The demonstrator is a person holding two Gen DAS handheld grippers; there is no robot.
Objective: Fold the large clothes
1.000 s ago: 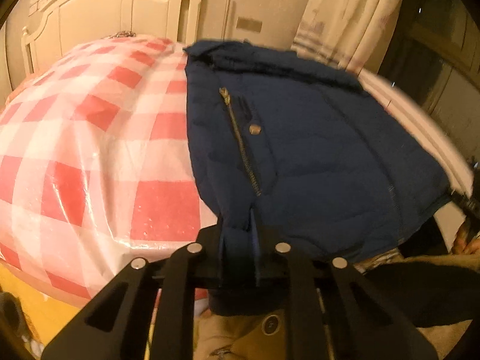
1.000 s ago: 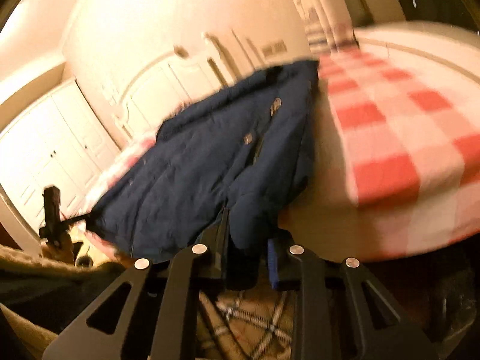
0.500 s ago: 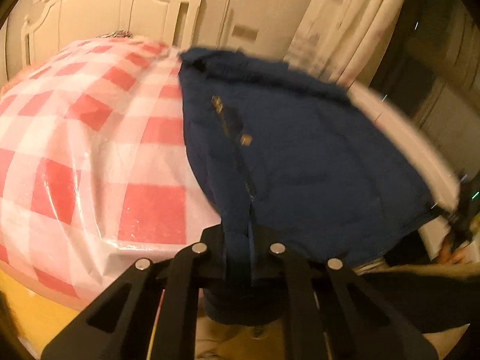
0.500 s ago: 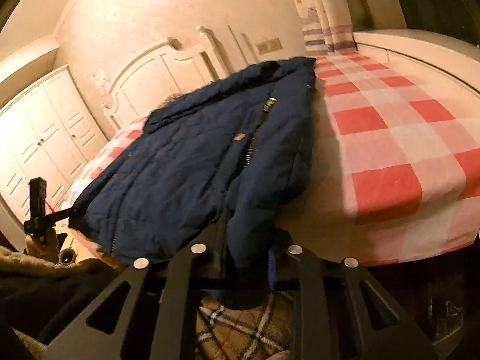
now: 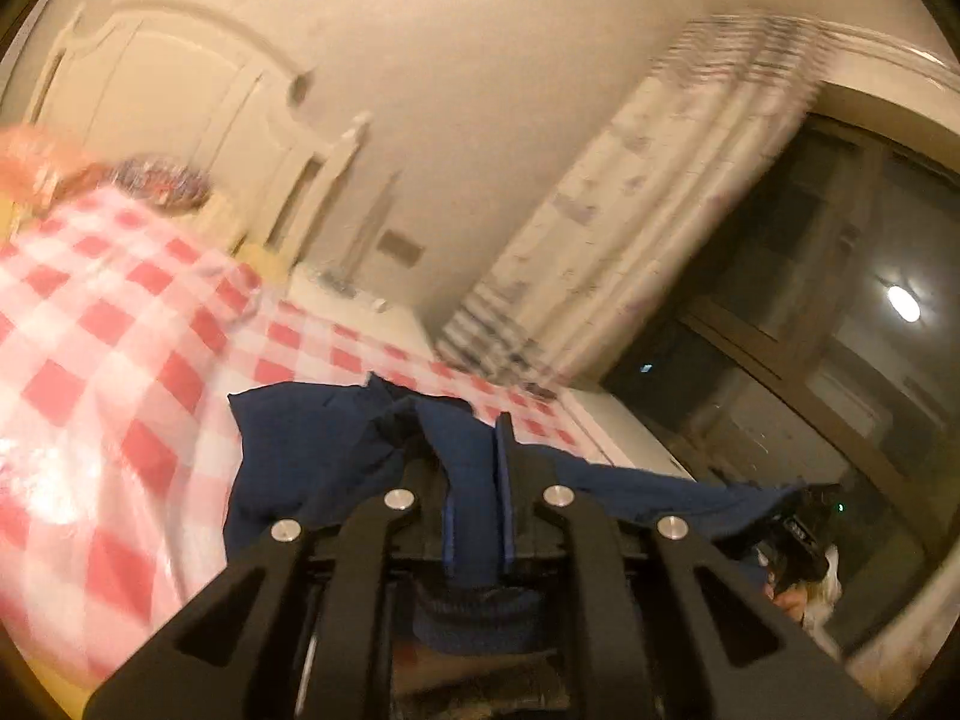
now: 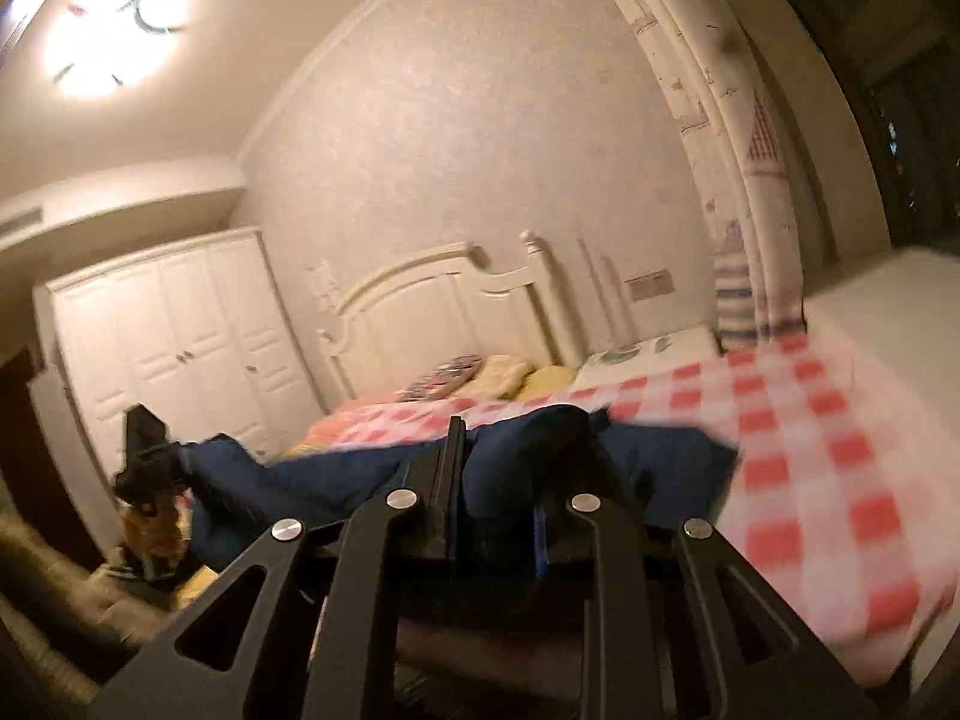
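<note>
A large navy padded jacket (image 5: pixel 312 456) hangs stretched between my two grippers over the bed, its far part bunched on the red-and-white check bedcover (image 5: pixel 108 360). My left gripper (image 5: pixel 471 456) is shut on one corner of the jacket's hem, with blue fabric pinched between its fingers. At the right edge of the left wrist view, my right gripper (image 5: pixel 786 504) holds the other corner. In the right wrist view my right gripper (image 6: pixel 510 462) is shut on a thick fold of the jacket (image 6: pixel 336 480), and the left gripper (image 6: pixel 156 462) shows at the far left.
A white headboard (image 6: pixel 432 312) and pillows (image 6: pixel 510 372) stand at the bed's far end. A white wardrobe (image 6: pixel 180 330) is on the left, a patterned curtain (image 5: pixel 630 210) and a dark window (image 5: pixel 840 300) on the right. A white ledge (image 6: pixel 888 300) runs beside the bed.
Both grippers have risen with the jacket's hem. The jacket, flat on the bed before, now hangs lifted between them, and both views have tilted up toward the wall.
</note>
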